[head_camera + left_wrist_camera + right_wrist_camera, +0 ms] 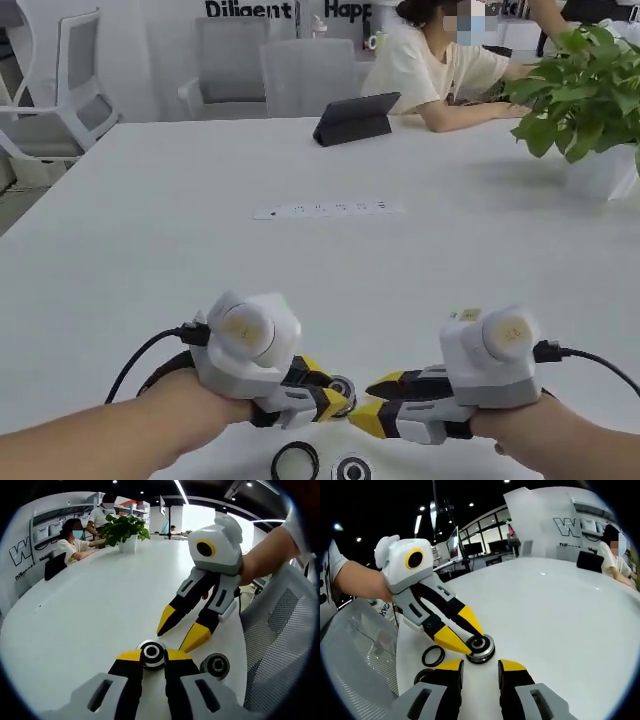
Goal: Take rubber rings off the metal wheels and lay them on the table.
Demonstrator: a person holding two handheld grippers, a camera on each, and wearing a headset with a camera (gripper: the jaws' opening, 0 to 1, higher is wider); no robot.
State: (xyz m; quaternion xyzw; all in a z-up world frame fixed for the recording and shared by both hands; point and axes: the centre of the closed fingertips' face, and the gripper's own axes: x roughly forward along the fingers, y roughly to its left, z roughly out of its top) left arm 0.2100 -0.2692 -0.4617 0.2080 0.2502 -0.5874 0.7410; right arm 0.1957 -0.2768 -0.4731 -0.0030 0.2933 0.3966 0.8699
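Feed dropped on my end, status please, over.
Left gripper shut on one wheel. Right gripper open, tips close by it. One rubber ring lies on table, beside second wheel. Nothing blocking.

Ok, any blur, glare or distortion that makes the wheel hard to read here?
Head view: even, soft light, faint shadows, slight blur over the rubber ring at the bottom edge. Left gripper view: fisheye curves the table, yet the metal wheel in the left gripper is sharp. Right gripper view: dark ceiling with spot glare; wheel clear.
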